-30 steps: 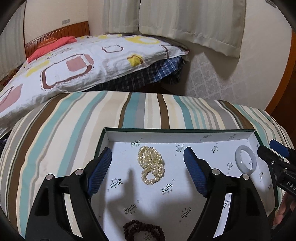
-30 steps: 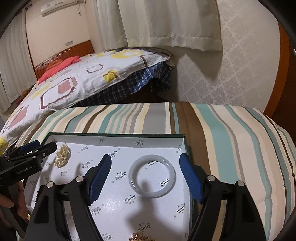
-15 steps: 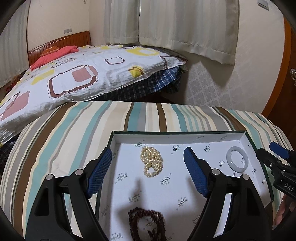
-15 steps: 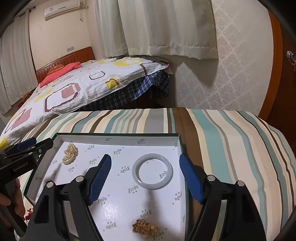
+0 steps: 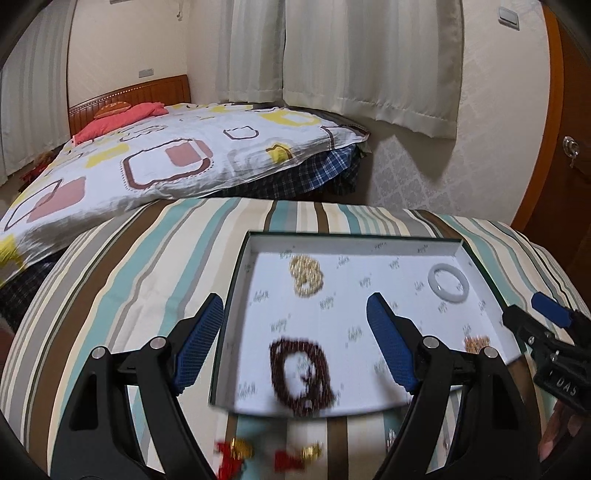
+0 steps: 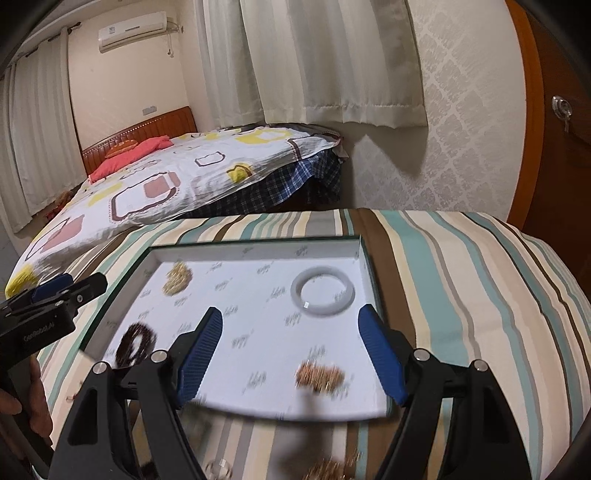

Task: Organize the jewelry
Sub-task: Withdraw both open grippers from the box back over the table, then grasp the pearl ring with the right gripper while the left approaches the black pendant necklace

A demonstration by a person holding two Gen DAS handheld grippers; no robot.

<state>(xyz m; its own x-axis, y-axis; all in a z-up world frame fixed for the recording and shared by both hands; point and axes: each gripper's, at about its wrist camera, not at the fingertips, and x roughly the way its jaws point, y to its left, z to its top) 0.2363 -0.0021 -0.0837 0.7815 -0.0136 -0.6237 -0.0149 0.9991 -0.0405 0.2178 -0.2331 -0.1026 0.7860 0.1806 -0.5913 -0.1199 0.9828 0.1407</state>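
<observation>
A shallow tray point(image 5: 480, 254) with a white printed lining and dark green rim lies on a surface covered by a striped cloth point(image 5: 147, 258).

Contents of the tray: a pale bangle point(image 5: 448, 283) lies near the far right corner. A pearl strand point(image 5: 306, 276), bunched in a heap, lies toward the far left corner. A dark bead bracelet point(image 5: 301, 373) lies near the near edge on the left side, blurred. A small gold-coloured piece point(image 6: 320, 376) lies near the near right corner, also blurred.

On the cloth, just outside the tray's near edge, red and gold items point(image 5: 266, 456) are visible, too blurred to identify.

Left tongs point(image 5: 295, 349): spread wide, holding nothing, positioned above the tray's near left part; the dark bead bracelet shows between the fingers.

Right tongs point(image 6: 290, 352): spread wide, holding nothing, positioned above the tray's near right part; the bangle lies beyond the tips.

Background: a bed point(image 6: 166, 177) with a patterned cover, curtains point(image 6: 314, 59), a wall air conditioner point(image 6: 133, 29).
</observation>
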